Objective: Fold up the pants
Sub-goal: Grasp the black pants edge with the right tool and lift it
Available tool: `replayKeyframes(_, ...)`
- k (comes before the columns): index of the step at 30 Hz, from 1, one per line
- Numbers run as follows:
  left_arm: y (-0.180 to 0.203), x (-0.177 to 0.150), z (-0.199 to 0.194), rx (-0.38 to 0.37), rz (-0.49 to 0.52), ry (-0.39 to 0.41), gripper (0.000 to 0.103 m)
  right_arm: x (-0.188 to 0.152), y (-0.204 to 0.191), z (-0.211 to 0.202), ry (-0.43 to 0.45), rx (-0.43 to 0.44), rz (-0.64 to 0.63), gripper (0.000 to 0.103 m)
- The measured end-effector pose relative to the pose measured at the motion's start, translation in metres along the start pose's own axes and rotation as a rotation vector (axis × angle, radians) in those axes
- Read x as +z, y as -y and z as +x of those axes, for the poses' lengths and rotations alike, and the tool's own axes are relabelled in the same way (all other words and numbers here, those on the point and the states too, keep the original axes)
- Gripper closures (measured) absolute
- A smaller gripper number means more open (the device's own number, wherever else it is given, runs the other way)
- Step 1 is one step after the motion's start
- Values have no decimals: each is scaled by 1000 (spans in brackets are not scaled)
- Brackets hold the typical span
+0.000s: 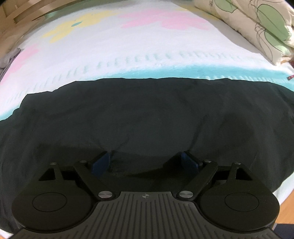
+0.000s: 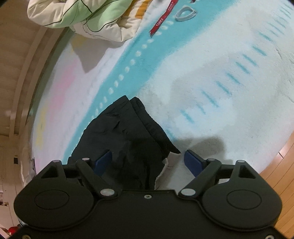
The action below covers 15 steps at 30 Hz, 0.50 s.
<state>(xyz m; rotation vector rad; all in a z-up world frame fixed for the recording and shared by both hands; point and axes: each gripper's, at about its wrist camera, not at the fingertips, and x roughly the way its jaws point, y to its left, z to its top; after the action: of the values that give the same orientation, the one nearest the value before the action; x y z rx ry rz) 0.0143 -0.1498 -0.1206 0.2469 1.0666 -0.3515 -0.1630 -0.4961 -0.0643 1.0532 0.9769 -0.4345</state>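
The black pants lie spread flat across the near edge of the bed in the left wrist view. My left gripper is open, its blue pads just above the dark cloth. In the right wrist view one end of the pants lies bunched, with a white lining showing at its edge. My right gripper is open, its blue pads either side of that end; nothing is pinched.
The bed has a white blanket with teal, pink and yellow patches. A cream and green quilt is piled at the far right, also in the right wrist view. A red ribbon and a grey loop lie nearby. Wooden floor shows beyond the bed edge.
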Motion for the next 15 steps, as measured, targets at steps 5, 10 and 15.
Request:
replayKeyframes(5, -2, -1, -1, -11, 12, 11, 18, 1, -3, -1, 39, 27, -36, 43)
replayKeyframes(10, 0, 3, -5, -13, 30, 18, 26, 1, -8, 2, 39, -4, -47, 67)
replayKeyframes(15, 5, 16, -22, -42, 34, 83, 32, 1, -26, -5, 59, -31, -100, 78)
